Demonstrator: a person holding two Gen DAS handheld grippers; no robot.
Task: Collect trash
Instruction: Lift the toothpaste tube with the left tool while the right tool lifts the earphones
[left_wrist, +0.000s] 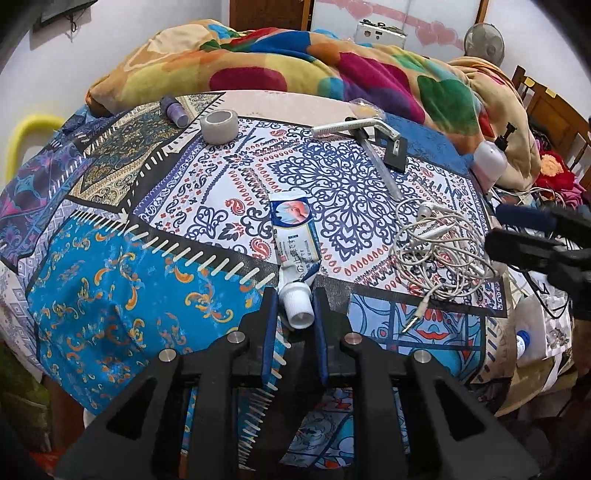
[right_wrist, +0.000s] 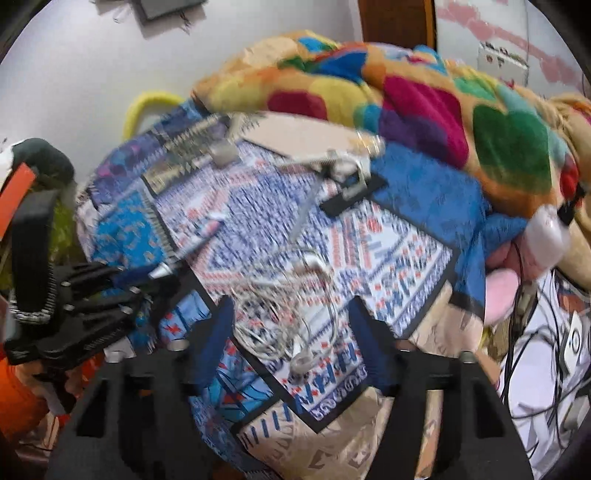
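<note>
A white squeezed tube (left_wrist: 293, 236) with a white cap (left_wrist: 297, 306) lies on the patterned cloth (left_wrist: 110, 280). My left gripper (left_wrist: 295, 308) is shut on the cap end. A tangle of white earphones (left_wrist: 439, 251) lies to the right, also in the blurred right wrist view (right_wrist: 291, 314). My right gripper (right_wrist: 290, 314) is open, its fingers either side of the earphones; it shows at the left view's right edge (left_wrist: 532, 236). Farther back lie a white razor (left_wrist: 354, 127), a tape roll (left_wrist: 219, 125) and a small purple bottle (left_wrist: 173, 109).
A colourful blanket (left_wrist: 295, 62) is heaped behind the cloth. A black card (left_wrist: 393, 151) and a metal rod (left_wrist: 382, 166) lie by the razor. A white-pink device (left_wrist: 487, 162) and loose cables (right_wrist: 546, 350) sit on the right. A yellow handle (left_wrist: 29, 129) is at the left.
</note>
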